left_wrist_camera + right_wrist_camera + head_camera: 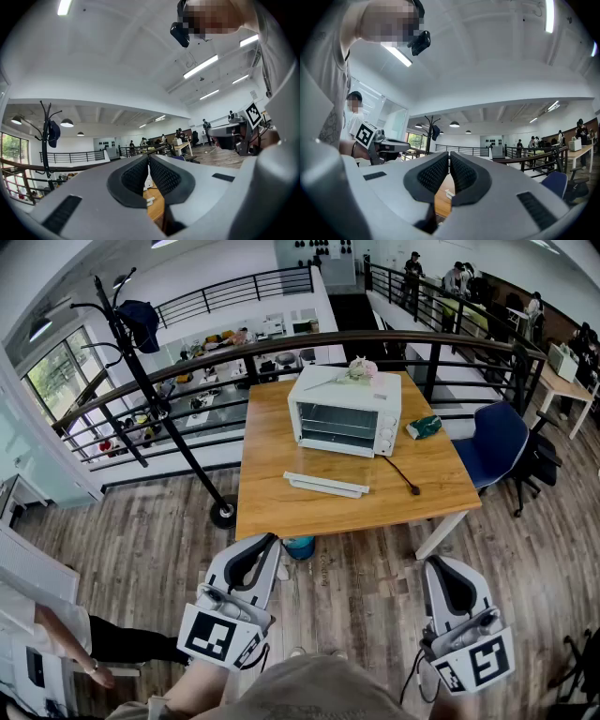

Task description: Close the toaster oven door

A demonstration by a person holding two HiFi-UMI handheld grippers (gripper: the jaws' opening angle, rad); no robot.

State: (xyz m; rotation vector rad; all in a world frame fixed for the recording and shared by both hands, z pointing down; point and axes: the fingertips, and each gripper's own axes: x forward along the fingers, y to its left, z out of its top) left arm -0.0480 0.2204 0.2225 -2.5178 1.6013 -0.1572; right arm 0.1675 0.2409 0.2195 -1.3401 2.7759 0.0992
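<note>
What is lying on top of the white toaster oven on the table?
On top of the toaster oven, near the back edge, lies a small pale pink bunch, perhaps flowers; too small to be sure. The part of the top under it is covered.

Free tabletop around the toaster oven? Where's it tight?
Bare wood on the table: left strip beside the toaster oven, and the near-edge band in front of the open door. Small patch at the front right corner, past the black cable. Tight: right of the oven, where the green object and cable lie; the door fills the middle.
</note>
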